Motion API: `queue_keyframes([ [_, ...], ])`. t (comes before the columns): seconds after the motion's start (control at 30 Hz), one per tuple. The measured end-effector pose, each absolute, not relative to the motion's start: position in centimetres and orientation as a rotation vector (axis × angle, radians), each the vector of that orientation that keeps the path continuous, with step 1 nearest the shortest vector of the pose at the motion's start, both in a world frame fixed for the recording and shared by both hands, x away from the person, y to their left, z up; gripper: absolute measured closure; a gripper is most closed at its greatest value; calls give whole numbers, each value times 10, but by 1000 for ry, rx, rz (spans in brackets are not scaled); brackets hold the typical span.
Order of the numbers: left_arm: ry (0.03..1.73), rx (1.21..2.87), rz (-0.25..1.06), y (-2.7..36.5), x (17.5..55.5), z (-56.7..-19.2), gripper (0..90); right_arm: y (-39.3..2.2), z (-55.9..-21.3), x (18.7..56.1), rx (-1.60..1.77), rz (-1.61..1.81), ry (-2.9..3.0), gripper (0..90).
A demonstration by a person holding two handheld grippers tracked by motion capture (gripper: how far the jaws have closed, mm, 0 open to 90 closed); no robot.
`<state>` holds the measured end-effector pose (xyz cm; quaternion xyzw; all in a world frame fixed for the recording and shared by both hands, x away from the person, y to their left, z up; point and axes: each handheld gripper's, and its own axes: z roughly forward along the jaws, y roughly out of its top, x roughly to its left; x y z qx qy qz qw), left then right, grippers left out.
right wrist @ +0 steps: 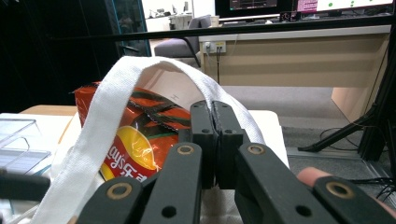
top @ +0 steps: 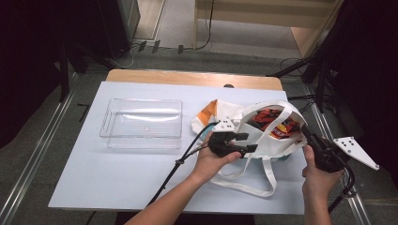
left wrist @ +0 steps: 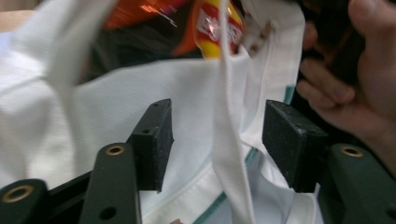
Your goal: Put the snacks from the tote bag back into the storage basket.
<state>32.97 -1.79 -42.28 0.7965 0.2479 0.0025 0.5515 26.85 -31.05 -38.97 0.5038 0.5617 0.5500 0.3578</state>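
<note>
Lay's lettering shows on the red-and-yellow crisp packet [right wrist: 135, 154] inside the white canvas tote bag [top: 263, 136]. Right gripper [right wrist: 214, 140] fingers pinch the bag's rim; left gripper [left wrist: 219, 140] fingers stand parted around its white strap [left wrist: 231, 154].

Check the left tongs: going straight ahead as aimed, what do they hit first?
Most likely the white strap hanging between the open left tongs, then the tote bag cloth right behind it. Depth between the two is hard to judge.

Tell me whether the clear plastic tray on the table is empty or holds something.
Empty. In the high view the clear plastic tray shows only the table through its bottom; the snack bags are in the white tote bag.
</note>
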Motion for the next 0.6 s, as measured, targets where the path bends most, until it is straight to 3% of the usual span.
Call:
queue_keyframes([
  [0.07, 579, 1922, 16, -25, 326, -427, 503, -310, -390, 268, 1299, 1416, 1451, 900],
  [0.1, 580, 1947, 37, -28, 325, -430, 569, -310, -390, 268, 1299, 1416, 1450, 900],
  [0.2, 558, 1986, 62, -26, 325, -430, 888, -310, -389, 267, 1299, 1414, 1450, 900],
  [0.47, 621, 1836, 201, 6, 341, -391, 898, -313, -388, 266, 1290, 1414, 1449, 900],
  [0.6, 780, 1670, 143, 26, 370, -378, 897, -310, -386, 266, 1284, 1418, 1453, 900],
])
